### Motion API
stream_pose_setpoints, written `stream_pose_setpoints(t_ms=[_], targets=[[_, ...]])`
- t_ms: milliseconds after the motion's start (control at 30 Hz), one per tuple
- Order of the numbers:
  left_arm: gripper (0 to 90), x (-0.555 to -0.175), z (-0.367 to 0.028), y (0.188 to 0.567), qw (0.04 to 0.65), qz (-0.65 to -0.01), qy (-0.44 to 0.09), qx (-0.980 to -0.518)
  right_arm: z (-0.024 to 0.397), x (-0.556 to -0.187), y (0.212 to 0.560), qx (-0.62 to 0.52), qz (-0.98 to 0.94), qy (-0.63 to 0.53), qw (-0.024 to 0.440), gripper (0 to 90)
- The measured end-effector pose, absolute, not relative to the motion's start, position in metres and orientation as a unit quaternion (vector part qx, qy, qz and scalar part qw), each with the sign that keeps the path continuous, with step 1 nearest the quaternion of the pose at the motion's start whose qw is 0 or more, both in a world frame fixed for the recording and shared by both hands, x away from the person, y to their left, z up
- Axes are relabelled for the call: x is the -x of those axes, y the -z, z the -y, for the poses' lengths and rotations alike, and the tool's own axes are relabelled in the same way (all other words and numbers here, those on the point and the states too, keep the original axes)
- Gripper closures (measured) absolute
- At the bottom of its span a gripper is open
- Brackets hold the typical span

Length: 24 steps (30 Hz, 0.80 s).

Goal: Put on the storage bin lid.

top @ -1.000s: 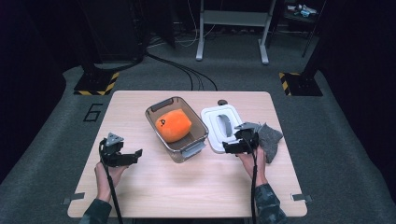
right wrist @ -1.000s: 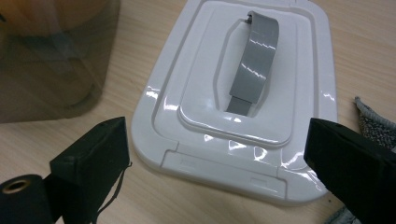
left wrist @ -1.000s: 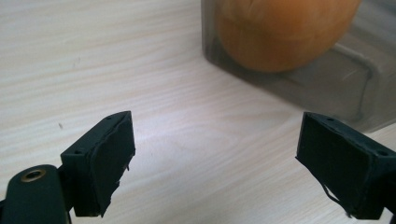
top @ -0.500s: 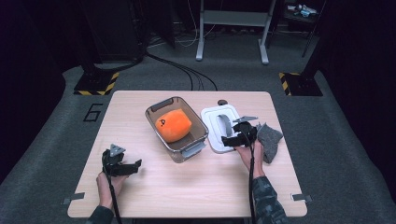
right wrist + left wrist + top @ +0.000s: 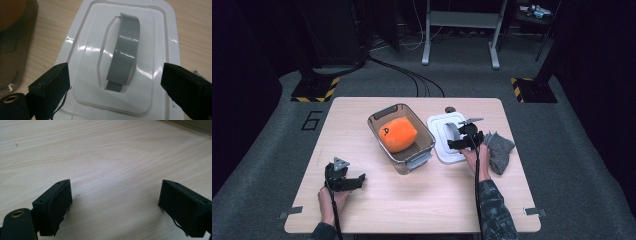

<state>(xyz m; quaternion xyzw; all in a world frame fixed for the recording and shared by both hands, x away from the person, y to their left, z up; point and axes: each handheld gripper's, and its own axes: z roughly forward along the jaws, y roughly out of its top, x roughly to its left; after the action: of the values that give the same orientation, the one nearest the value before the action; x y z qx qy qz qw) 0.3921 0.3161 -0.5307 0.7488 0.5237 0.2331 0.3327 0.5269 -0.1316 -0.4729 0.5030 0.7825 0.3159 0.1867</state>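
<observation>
As we look down from the high view, we find the white lid (image 5: 447, 137) lying flat on the bench (image 5: 412, 200), just right of the clear container (image 5: 402, 137) that holds the orange object (image 5: 398, 133), and just left of the grey cloth (image 5: 499, 150). The lid is a rounded rectangle whose long axis runs from the near edge of the bench toward the far edge, tilted slightly so that its far end leans to the left. Its grey handle (image 5: 123, 52) is a curved strap set in a recess along that same long axis, arching upward above the lid surface. We hold the right hand-held gripper (image 5: 465, 137) directly over the lid; in the right gripper view its jaws stand wide apart, one on either side of the handle, with the strap between them but touched by neither pad, so this hand-held gripper is released. Its jaws have just been closing a little, with the handle between them. We hold the left hand-held gripper (image 5: 343, 176) well apart from the lid, low over bare wood near the front left of the bench; in the left gripper view its jaws are spread wide with nothing between them, so it too is released.
</observation>
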Motion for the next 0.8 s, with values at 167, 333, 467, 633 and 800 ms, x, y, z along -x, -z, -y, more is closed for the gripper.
stream_pose_setpoints(t_ms=[167,333,467,633,800], targets=[[10.9,-0.392,-0.316,0.53,0.331,-0.523,-0.231,-0.751,0.13,-0.538,0.477,-0.508,-0.779,-0.317,0.187,14.3],[11.0,-0.392,-0.316,0.531,0.332,-0.522,-0.237,-0.749,0.126,-0.548,0.481,-0.508,-0.777,-0.314,0.198,23.5],[11.0,-0.392,-0.315,0.531,0.331,-0.522,-0.237,-0.75,0.123,-0.551,0.486,-0.507,-0.779,-0.308,0.202,30.2],[11.0,-0.392,-0.315,0.531,0.332,-0.522,-0.236,-0.75,0.123,-0.56,0.485,-0.516,-0.775,-0.312,0.19,38.0],[11.1,-0.392,-0.315,0.531,0.331,-0.521,-0.238,-0.75,0.12,-0.565,0.483,-0.516,-0.775,-0.308,0.195,44.8]])
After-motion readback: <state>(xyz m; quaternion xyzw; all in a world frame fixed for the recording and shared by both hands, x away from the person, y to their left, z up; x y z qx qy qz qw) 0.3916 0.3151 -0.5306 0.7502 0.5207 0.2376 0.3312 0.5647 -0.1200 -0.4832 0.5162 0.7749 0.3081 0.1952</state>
